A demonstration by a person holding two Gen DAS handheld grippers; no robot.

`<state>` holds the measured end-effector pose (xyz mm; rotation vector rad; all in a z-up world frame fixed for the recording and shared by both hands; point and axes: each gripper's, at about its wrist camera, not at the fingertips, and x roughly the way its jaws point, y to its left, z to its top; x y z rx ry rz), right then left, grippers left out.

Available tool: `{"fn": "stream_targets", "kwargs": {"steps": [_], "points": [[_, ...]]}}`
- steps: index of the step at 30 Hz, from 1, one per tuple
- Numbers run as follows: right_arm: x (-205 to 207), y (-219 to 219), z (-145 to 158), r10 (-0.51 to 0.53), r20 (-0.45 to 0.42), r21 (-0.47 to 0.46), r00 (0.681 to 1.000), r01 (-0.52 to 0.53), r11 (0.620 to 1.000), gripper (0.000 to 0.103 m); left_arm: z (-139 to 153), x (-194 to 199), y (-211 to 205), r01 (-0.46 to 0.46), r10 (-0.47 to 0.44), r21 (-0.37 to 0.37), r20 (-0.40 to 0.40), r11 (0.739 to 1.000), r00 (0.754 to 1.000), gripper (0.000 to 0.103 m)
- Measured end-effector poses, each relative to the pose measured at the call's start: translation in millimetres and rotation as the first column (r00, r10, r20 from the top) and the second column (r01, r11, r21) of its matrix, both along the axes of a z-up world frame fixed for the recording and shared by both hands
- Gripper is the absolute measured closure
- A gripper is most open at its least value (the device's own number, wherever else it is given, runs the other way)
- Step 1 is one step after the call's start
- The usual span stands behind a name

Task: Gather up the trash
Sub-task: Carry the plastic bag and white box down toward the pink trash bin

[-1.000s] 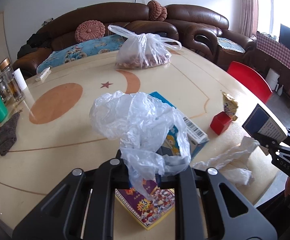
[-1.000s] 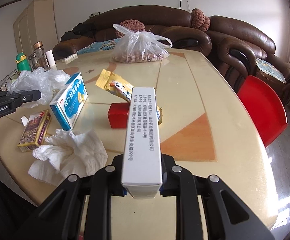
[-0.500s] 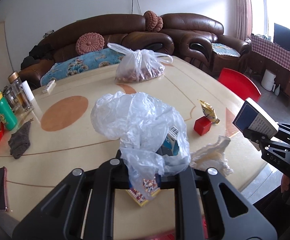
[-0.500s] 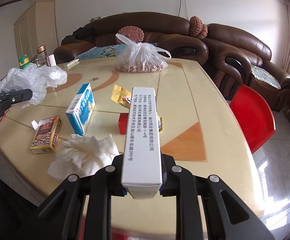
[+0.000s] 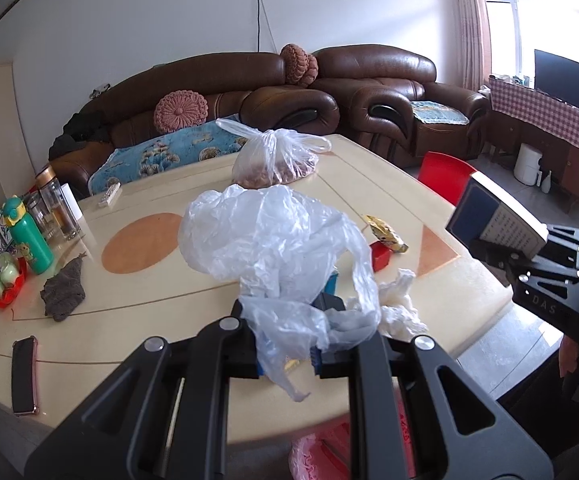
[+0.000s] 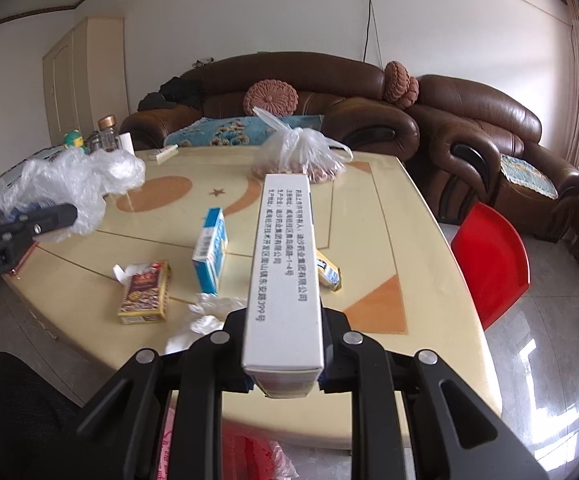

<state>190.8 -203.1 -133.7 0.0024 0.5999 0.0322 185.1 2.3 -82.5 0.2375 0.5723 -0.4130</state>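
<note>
Two hand-held grippers loaded: left hand-held gripper (image 5: pixel 285 344) clamped on crumpled plastic bag (image 5: pixel 265 240), right hand-held gripper (image 6: pixel 283 360) clamped on white box (image 6: pixel 285 264), long axis pointing forward. Both above tabletop (image 6: pixel 369 208) edge; pink bag (image 6: pixel 257 460) (likely the bin) below, nearer right.

Relative to the table (image 6: pixel 429 280), the following are counted. Two plastic bags are seen: one crumpled clear bag (image 5: pixel 273 240) held above its near edge, one knotted bag of nuts (image 6: pixel 301 156) at its far side. Four boxes are counted: one white carton (image 6: pixel 285 264) raised over the near edge, one blue box (image 6: pixel 211 256), one red box (image 5: pixel 381 256) and one yellow-red box (image 6: pixel 147 292) on the top. One gold wrapper (image 5: pixel 385 234), one crumpled tissue (image 5: pixel 401 308), one phone (image 5: pixel 23 376) and one grey cloth (image 5: pixel 63 288) lie on it. Two grippers are visible.
</note>
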Motion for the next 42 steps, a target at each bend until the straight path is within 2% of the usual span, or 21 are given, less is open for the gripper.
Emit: {"fn": "stream_targets", "kwargs": {"steps": [11, 26, 36, 42], "points": [[-31, 29, 30, 0.070, 0.054, -0.012, 0.996, -0.070, 0.997, 0.083, 10, -42, 4, 0.036, -0.036, 0.000, 0.013, 0.999, 0.999, 0.086], [-78, 66, 36, 0.128, 0.057, -0.032, 0.990, -0.126, 0.992, 0.083, 3, -108, 11, 0.092, -0.092, -0.004, 0.008, 0.996, 0.996, 0.086], [-105, 72, 21, 0.131, 0.014, -0.029, 0.991, -0.131, 0.991, 0.082, -25, -144, 0, 0.164, -0.163, 0.012, -0.048, 0.986, 0.985, 0.086], [-115, 69, 6, 0.113, -0.026, -0.012, 0.993, -0.114, 0.993, 0.082, -39, -150, 0, 0.178, -0.177, 0.005, -0.090, 0.984, 0.980, 0.086]]}}
